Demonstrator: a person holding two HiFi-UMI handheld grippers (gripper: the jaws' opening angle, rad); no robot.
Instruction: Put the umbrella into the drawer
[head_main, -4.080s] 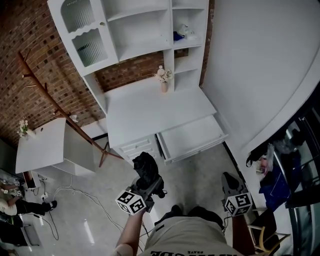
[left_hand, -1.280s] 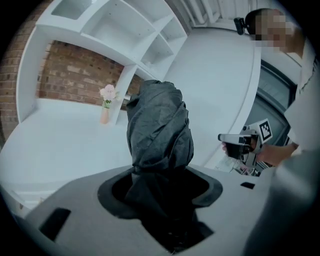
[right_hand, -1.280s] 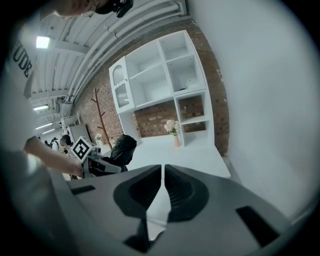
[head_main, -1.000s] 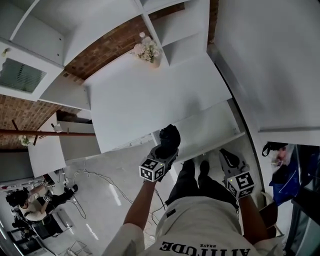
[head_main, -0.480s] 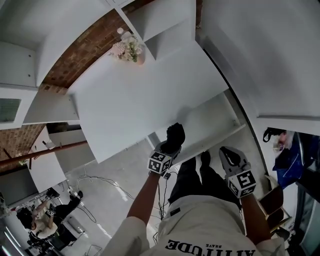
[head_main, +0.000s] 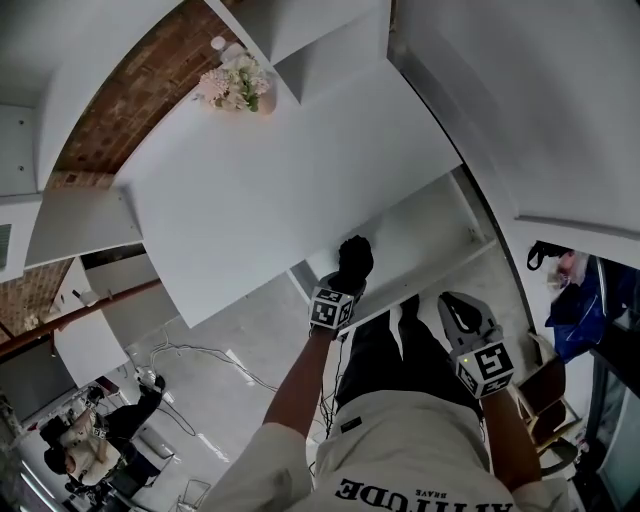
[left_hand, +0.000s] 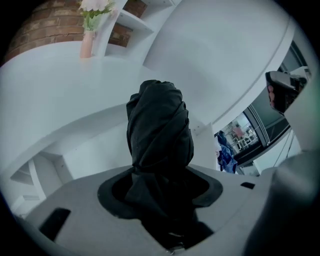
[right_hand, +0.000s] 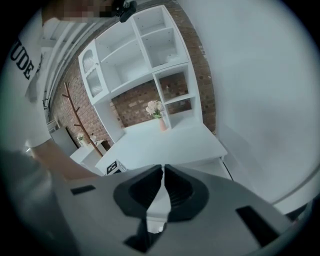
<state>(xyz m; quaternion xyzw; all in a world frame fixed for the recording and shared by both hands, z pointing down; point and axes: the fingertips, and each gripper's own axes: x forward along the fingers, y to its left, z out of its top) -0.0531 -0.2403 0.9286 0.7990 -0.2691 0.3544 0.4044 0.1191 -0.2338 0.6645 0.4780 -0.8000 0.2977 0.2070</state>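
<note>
Open drawer (head_main: 425, 240) gives you free room from above, desk top (head_main: 270, 190) blocks its rear part, wall (head_main: 540, 110) bounds your right side, flower vase (head_main: 238, 85) stands far back on the desk, well apart from the drawer.

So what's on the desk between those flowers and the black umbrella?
Nothing: in the head view only bare white desktop stretches from the flowers to the umbrella, which the left gripper holds.
</note>
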